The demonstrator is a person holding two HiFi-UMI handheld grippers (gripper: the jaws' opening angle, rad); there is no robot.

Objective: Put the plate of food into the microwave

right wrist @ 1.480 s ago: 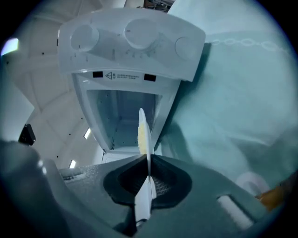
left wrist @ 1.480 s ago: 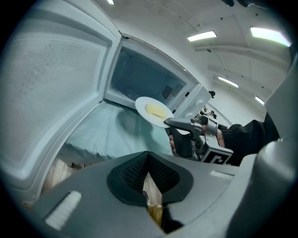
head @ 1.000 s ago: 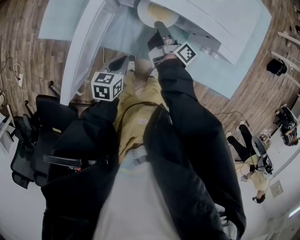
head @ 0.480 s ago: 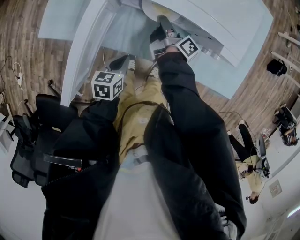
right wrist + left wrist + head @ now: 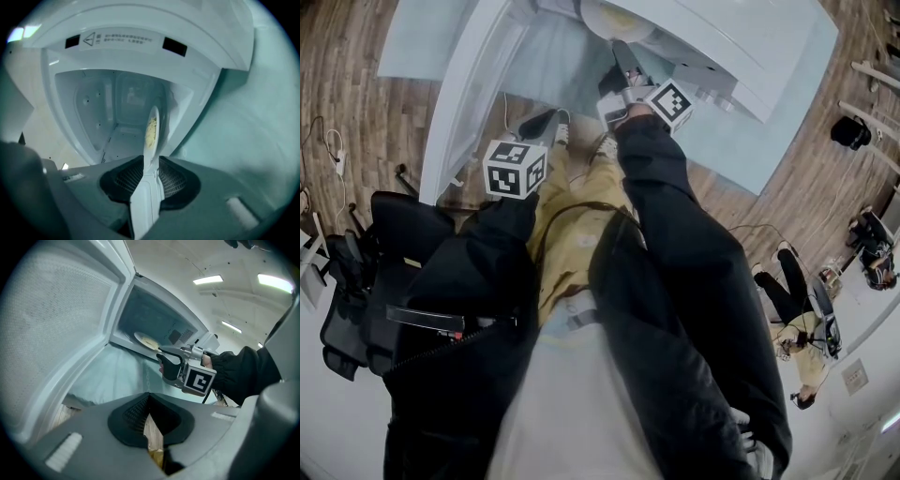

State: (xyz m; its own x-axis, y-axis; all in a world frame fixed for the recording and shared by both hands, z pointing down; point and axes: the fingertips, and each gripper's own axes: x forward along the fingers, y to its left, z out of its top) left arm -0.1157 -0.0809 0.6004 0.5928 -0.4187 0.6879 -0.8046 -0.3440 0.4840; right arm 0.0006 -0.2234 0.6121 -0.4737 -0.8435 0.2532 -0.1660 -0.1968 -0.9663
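The white microwave [image 5: 741, 47] stands with its door [image 5: 464, 103] swung wide to the left. A white plate with yellow food [image 5: 151, 131] lies inside the cavity [image 5: 122, 103], its near rim between the pads of my right gripper [image 5: 151, 161]. Those jaws have just been opening; the pads stand a little off the rim on both sides. From the left gripper view the plate [image 5: 147, 341] rests on the cavity floor, with the right gripper [image 5: 163, 354] at its edge. My left gripper [image 5: 539, 124] hangs low in front of the door, shut and empty [image 5: 149, 397].
The microwave sits on a pale blue table [image 5: 412, 37] over a wooden floor. The open door's inner face [image 5: 61, 324] is close on the left. A black office chair [image 5: 356, 281] stands at the left; people [image 5: 811, 328] are at the right.
The right gripper pushed the plate deeper under the microwave's top, so less of the plate shows from the head. The left gripper stayed where it was.
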